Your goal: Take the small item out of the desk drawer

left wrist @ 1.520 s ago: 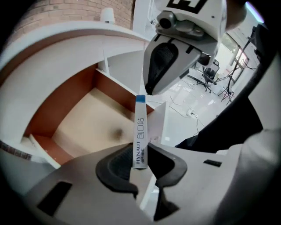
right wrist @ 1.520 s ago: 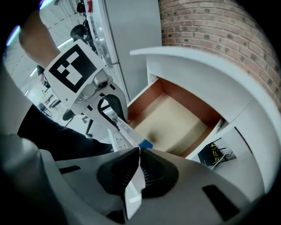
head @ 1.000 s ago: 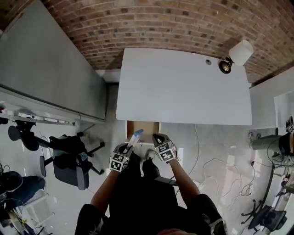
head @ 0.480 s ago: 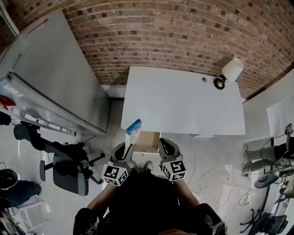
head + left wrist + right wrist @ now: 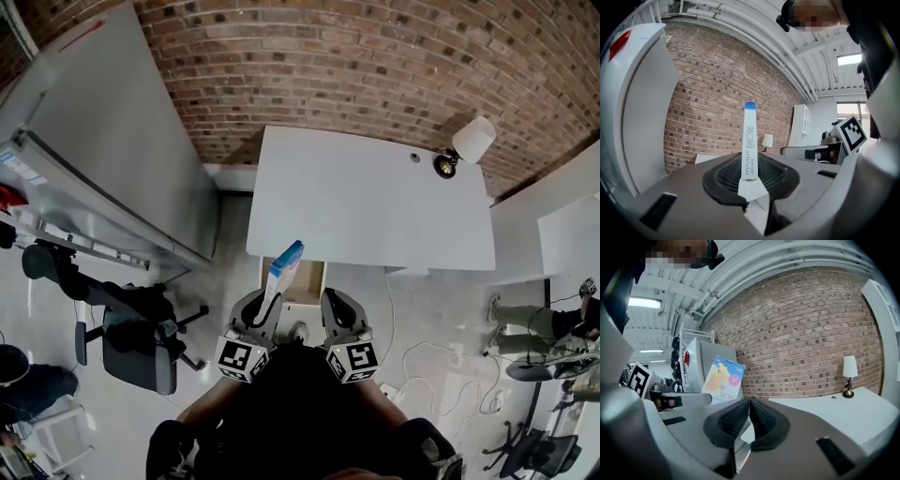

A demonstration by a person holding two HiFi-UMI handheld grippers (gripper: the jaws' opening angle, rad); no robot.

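Two tongs are held up side by side in front of the white counter [image 5: 375, 202], near its open drawer [image 5: 307, 279]. The left tongs [image 5: 265, 309] are clamped on the lower end of a thin blue-topped box [image 5: 284, 267], which stands upright. The right tongs [image 5: 330, 305] are pressed together with nothing between them.

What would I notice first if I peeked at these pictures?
Probably the small blue-topped box, pinched upright in the left gripper just in front of the white desk, where a drawer stands open. The right gripper beside it is shut and empty. Behind is a red brick wall, with a white-shaded lamp on the desk's far right corner.
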